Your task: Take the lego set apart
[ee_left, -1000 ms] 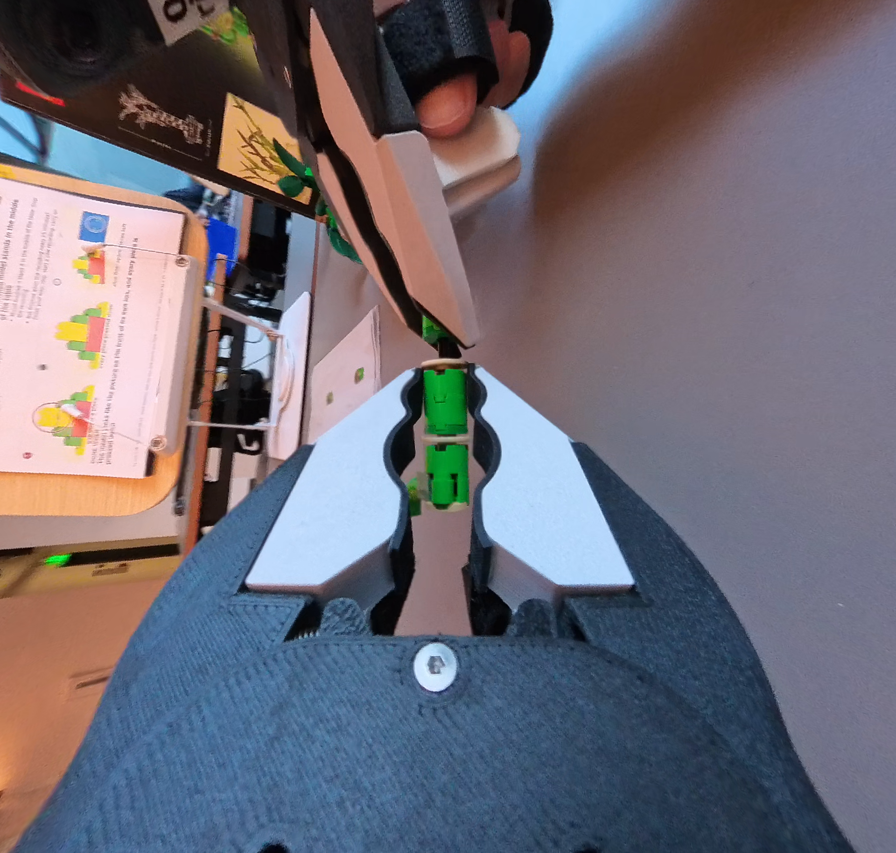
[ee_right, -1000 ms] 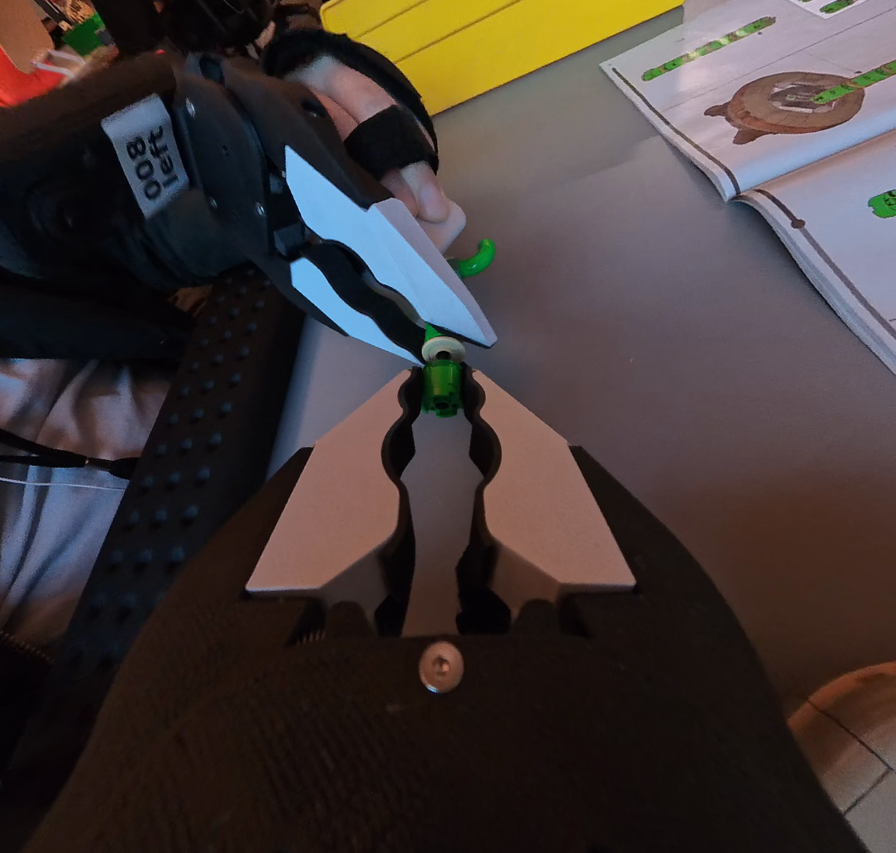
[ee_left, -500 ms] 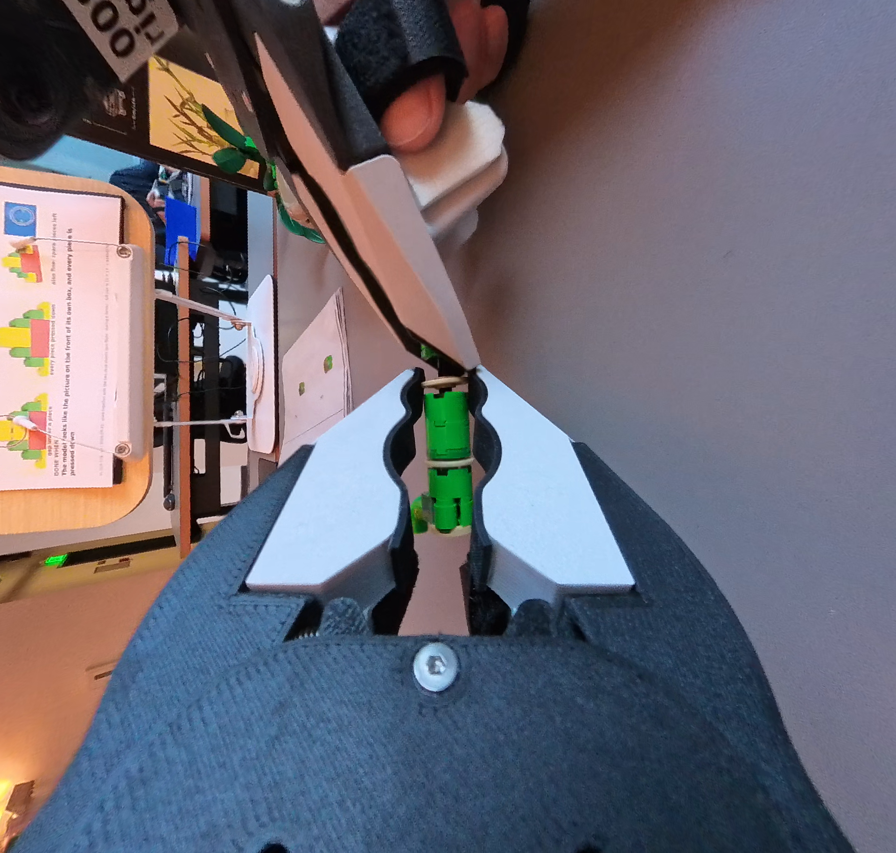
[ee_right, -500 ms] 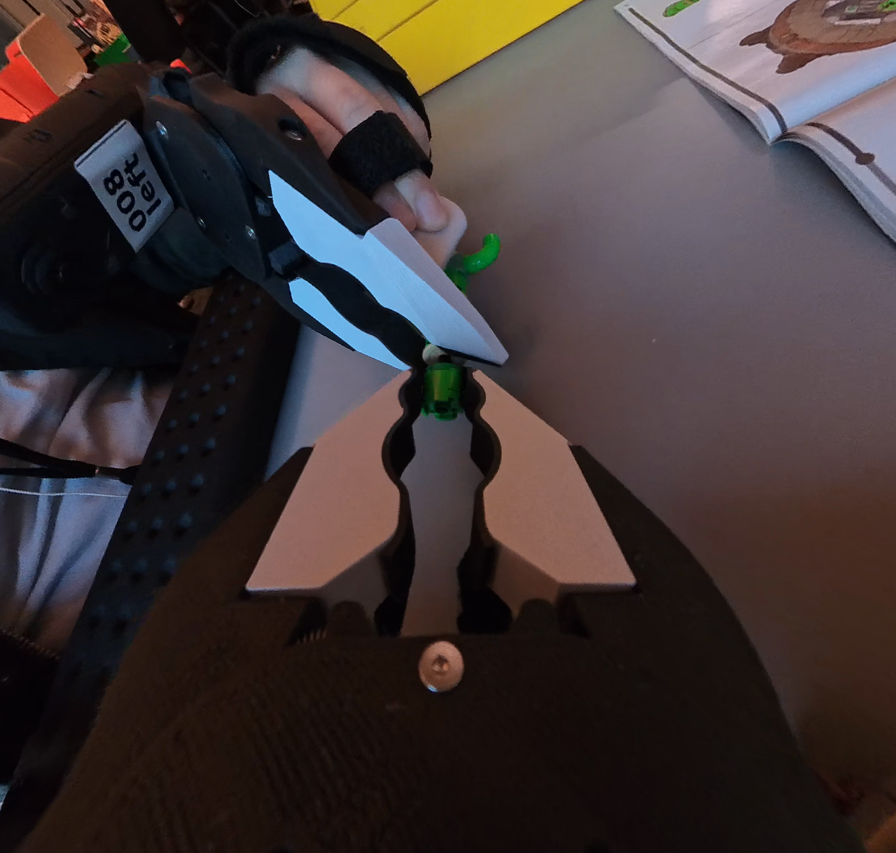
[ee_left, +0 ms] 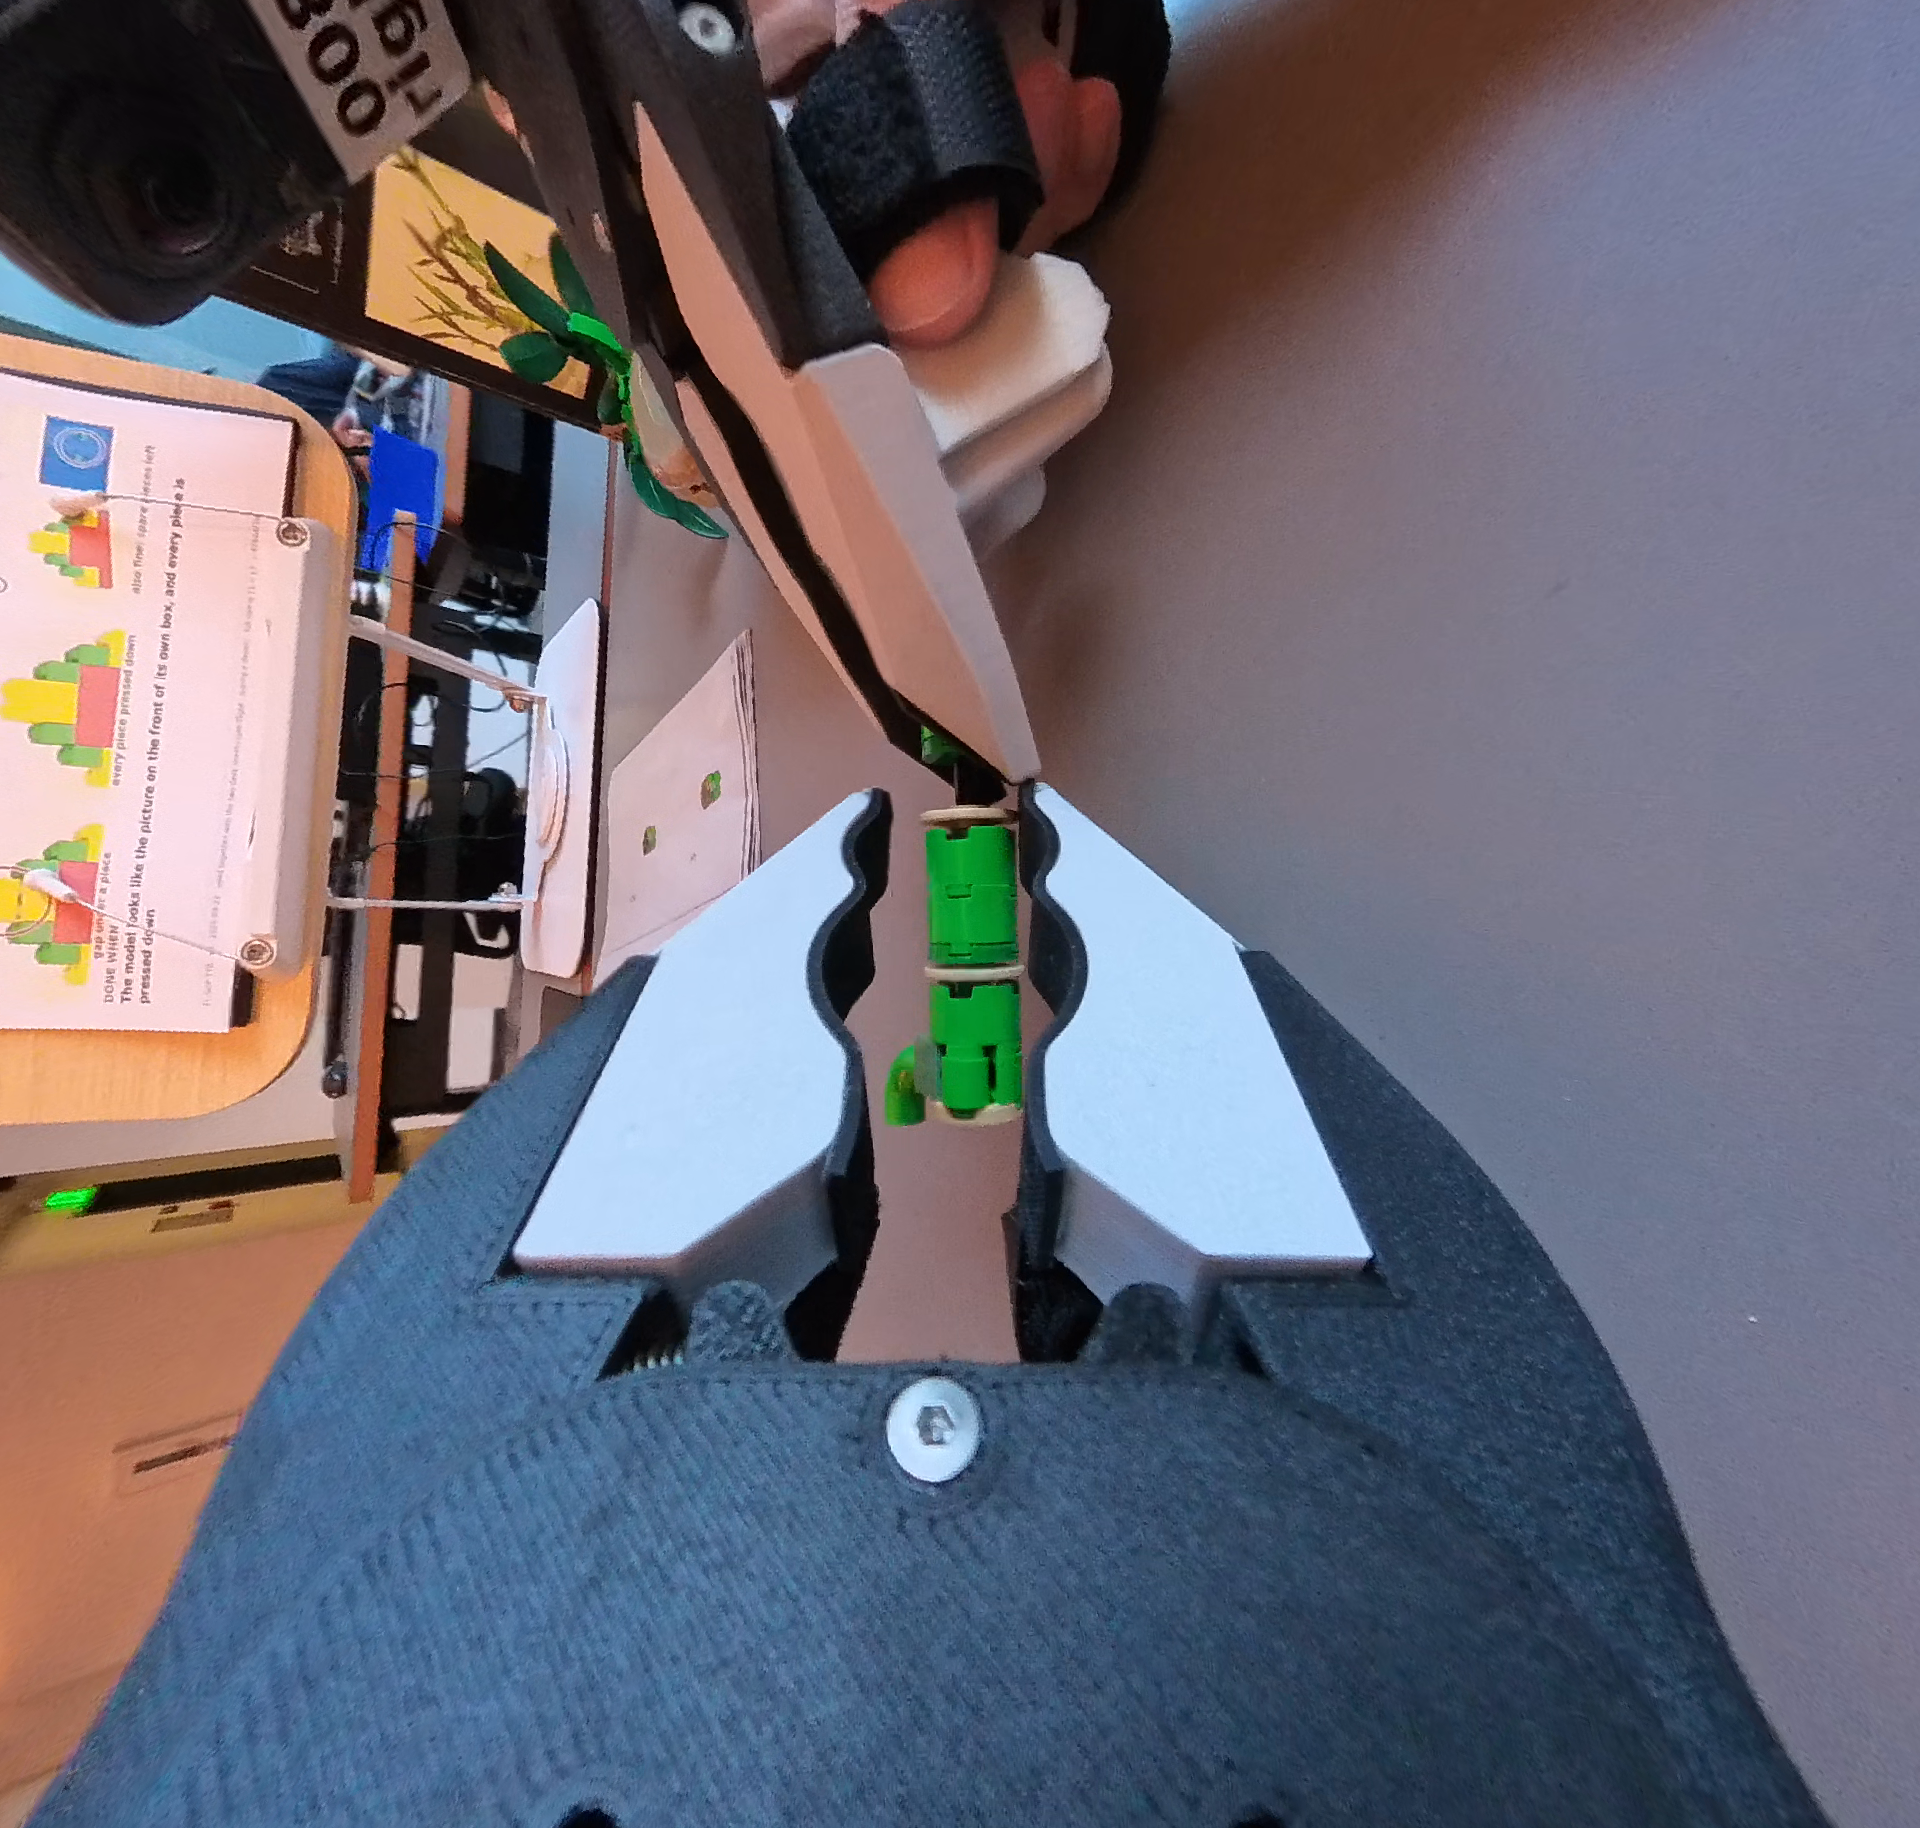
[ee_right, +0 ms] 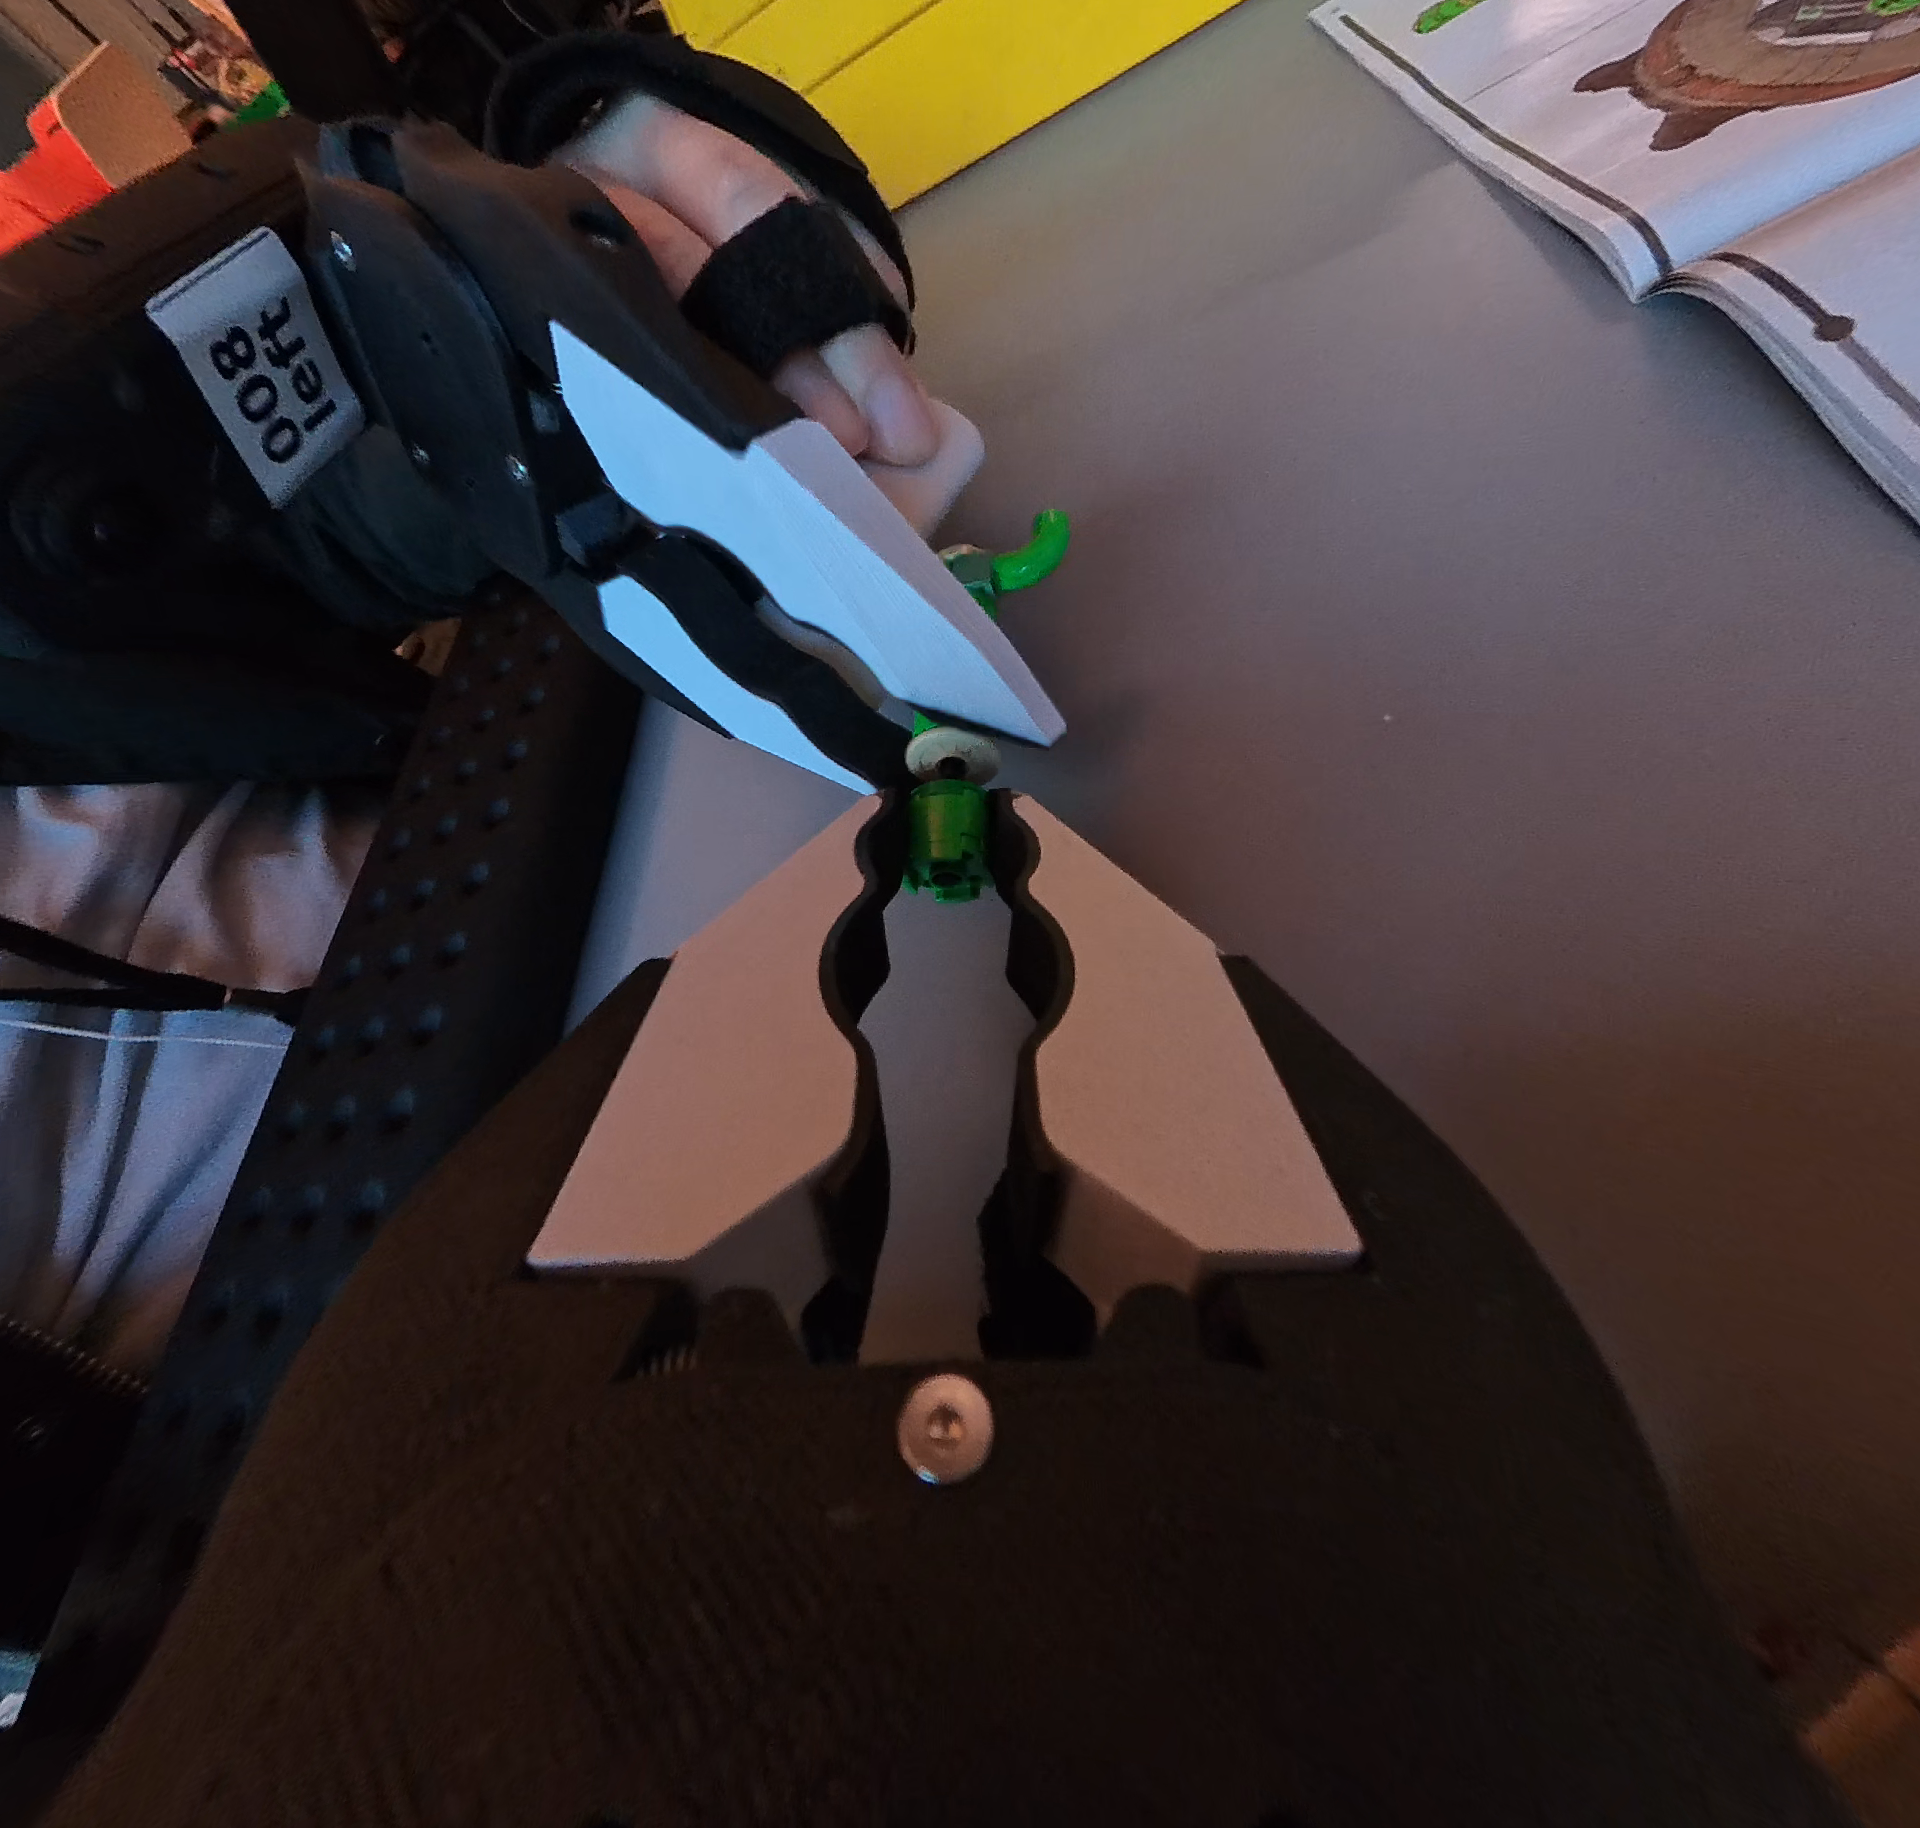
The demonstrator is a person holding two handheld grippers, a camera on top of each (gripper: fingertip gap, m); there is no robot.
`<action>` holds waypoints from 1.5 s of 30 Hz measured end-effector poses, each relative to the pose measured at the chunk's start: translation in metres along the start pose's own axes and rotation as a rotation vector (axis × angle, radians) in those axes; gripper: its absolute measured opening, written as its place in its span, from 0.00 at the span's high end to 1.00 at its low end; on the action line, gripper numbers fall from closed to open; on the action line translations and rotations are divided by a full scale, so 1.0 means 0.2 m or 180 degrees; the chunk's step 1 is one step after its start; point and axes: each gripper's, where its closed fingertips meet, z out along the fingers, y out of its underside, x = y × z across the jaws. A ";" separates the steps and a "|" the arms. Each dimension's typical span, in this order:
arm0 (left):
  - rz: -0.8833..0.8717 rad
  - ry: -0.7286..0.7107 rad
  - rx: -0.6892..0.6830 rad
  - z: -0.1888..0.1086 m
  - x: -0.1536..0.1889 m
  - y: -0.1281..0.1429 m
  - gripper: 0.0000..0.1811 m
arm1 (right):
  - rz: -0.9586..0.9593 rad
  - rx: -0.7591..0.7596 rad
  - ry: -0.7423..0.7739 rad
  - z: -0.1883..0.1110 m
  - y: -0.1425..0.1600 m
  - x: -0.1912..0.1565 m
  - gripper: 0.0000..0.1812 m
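Note:
A green lego stalk (ee_left: 971,947) of stacked cylinders with cream rings lies lengthwise between my left gripper's (ee_left: 951,807) fingers, which are shut on it; a small curved green piece (ee_left: 902,1082) sticks out at its near end. In the right wrist view my right gripper (ee_right: 945,802) is shut on a single green cylinder piece (ee_right: 940,843) at its fingertips. The left gripper (ee_right: 966,739) meets it tip to tip, with the stalk's cream end ring (ee_right: 951,755) just above the cylinder. A thin dark pin shows between ring and cylinder. Both are held above the grey table (ee_right: 1403,687).
An open instruction booklet (ee_right: 1714,116) lies at the far right and a yellow box (ee_right: 935,22) at the back. In the left wrist view a wooden board with a picture sheet (ee_left: 135,739), another booklet (ee_left: 686,791) and green leaf pieces (ee_left: 623,396) are at the left. Less than 4 cm separates the two grippers' tips.
The green cylinder in my right gripper has drawn slightly away from the stalk's end ring, and a small dark gap now shows. Both grippers have tilted a little while staying tip to tip.

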 end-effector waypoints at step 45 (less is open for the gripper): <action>-0.0288 0.0055 -0.0397 -0.25 0.06 0.42 0.91 | 0.0416 -0.0299 -0.0122 -0.14 0.17 0.02 0.92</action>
